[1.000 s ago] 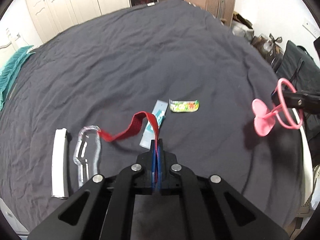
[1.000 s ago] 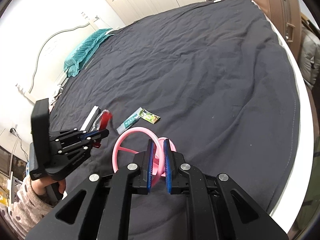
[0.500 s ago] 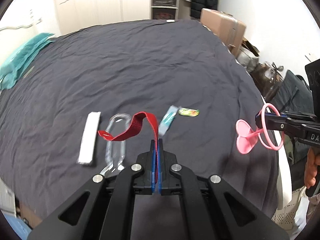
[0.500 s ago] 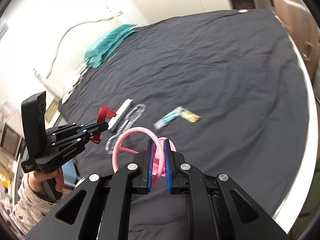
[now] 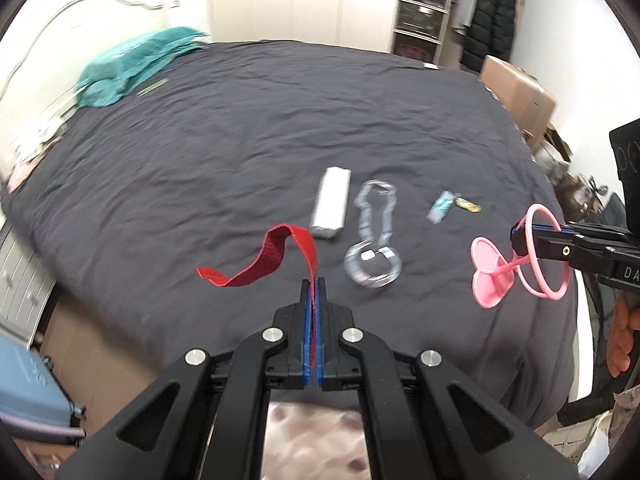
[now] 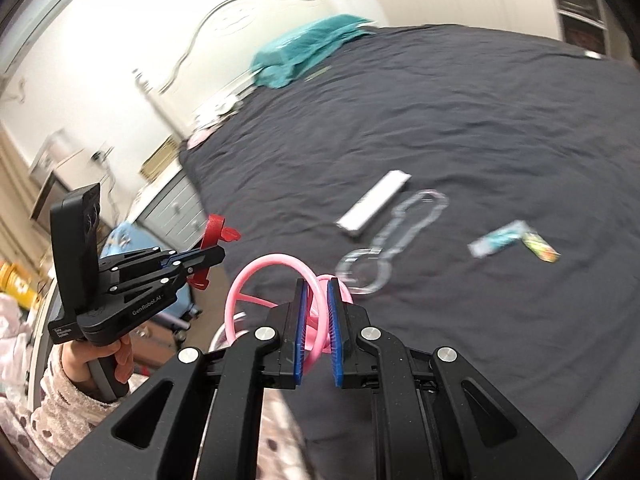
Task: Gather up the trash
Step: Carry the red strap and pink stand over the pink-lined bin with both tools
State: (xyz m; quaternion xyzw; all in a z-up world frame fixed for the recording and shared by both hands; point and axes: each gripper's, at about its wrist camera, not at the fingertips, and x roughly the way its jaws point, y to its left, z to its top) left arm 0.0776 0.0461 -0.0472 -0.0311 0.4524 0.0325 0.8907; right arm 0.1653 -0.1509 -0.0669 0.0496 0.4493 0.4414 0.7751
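Observation:
My left gripper (image 5: 314, 282) is shut on a red fabric strap (image 5: 260, 264) that curls up and left above the dark bed (image 5: 240, 140). It also shows in the right wrist view (image 6: 218, 256). My right gripper (image 6: 318, 284) is shut on a pink plastic ring piece (image 6: 272, 280), held above the bed's near edge; it shows at the right in the left wrist view (image 5: 516, 268). On the bed lie a white flat box (image 5: 330, 208), a clear plastic blister shell (image 5: 374, 236), a teal wrapper (image 5: 440, 208) and a colourful wrapper (image 5: 468, 204).
A teal blanket (image 5: 132, 64) lies at the bed's far left. White wardrobes (image 5: 300, 0) and a drawer tower (image 5: 424, 4) stand behind. A cardboard box (image 5: 516, 96) is at the right, a blue case (image 5: 28, 396) and white drawers (image 6: 176, 208) at the left.
Both grippers have pulled back and swung left with their objects held. The trash on the bed now appears farther away and more to the right.

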